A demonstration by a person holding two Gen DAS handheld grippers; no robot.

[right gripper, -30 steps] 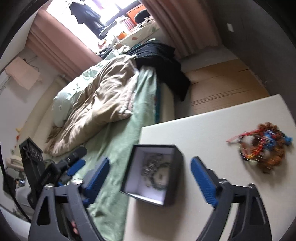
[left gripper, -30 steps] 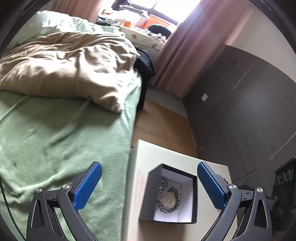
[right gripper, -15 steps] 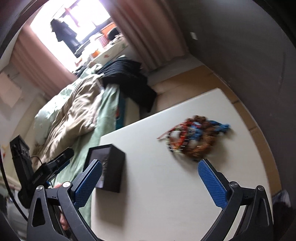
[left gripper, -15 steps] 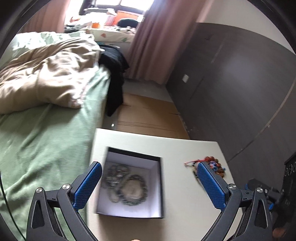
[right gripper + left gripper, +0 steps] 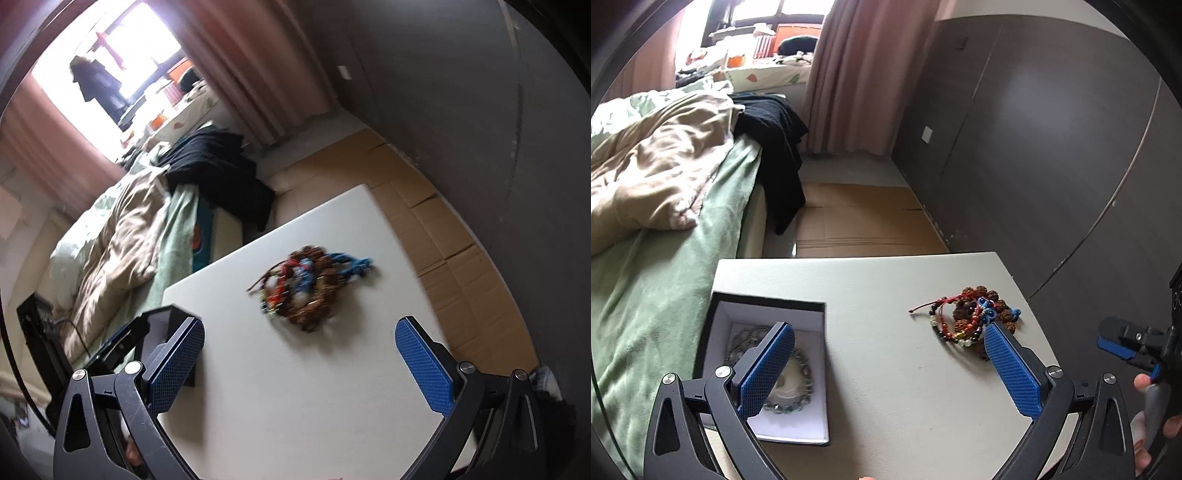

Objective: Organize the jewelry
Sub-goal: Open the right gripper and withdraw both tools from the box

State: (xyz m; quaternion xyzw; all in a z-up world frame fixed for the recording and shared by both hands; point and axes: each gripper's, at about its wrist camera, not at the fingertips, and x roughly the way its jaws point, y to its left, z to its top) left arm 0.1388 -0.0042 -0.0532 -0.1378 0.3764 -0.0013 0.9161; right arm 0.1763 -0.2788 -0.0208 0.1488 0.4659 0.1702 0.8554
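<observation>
- Both views have swung rightward since a second ago, bringing the tangled bracelet pile (image 5: 971, 317) into sight.
- The black jewelry box (image 5: 764, 369), grey bead bracelets inside, sits on the counter (image 5: 886, 387) at left.
- Left gripper (image 5: 886, 373) fingers spread, empty.
- Right gripper (image 5: 299, 365) fingers apart, lined up on the pile; next it likely descends and pinches one bracelet.

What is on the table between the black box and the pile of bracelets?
Nothing: in the left wrist view, only bare table lies between the black box and the pile of bracelets.

Blurred bracelet pile (image 5: 308, 291) on white table (image 5: 295, 387).
</observation>
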